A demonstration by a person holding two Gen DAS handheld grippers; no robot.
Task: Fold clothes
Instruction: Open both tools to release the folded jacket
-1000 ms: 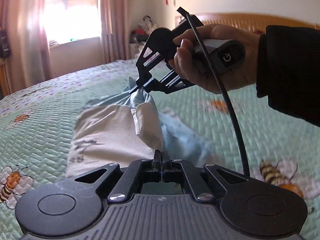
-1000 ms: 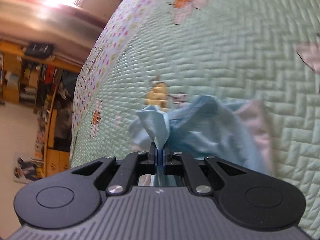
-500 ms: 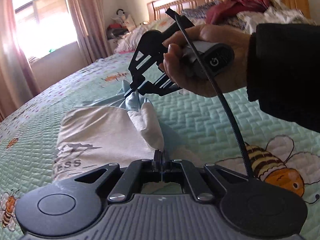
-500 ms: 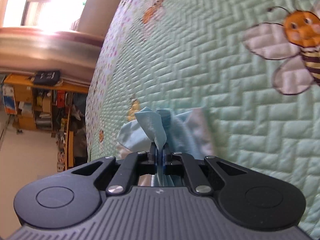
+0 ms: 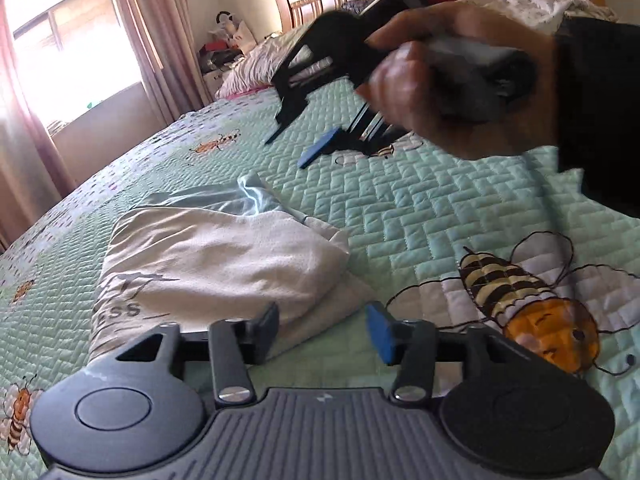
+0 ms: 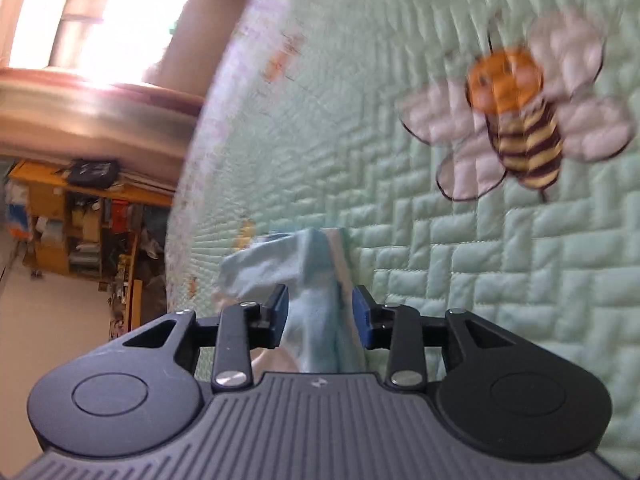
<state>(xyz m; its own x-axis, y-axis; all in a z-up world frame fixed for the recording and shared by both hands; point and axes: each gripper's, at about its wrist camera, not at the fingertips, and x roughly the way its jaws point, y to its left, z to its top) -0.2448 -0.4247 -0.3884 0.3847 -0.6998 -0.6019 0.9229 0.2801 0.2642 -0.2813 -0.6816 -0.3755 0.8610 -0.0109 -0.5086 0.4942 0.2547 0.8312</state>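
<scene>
Now both my grippers are letting go. My left gripper [image 5: 322,330] has its jaws opening, spread over the near edge of the folded garment [image 5: 224,260], pads clear of the cloth. That garment lies bundled on the green quilt [image 5: 420,216], cream side up, pale blue showing at its far end. My right gripper [image 6: 319,312] is opening too; blue fabric stands between its pads, untouched as far as I can see. From the left wrist, my right hand [image 5: 452,80] hovers above the quilt, blurred.
</scene>
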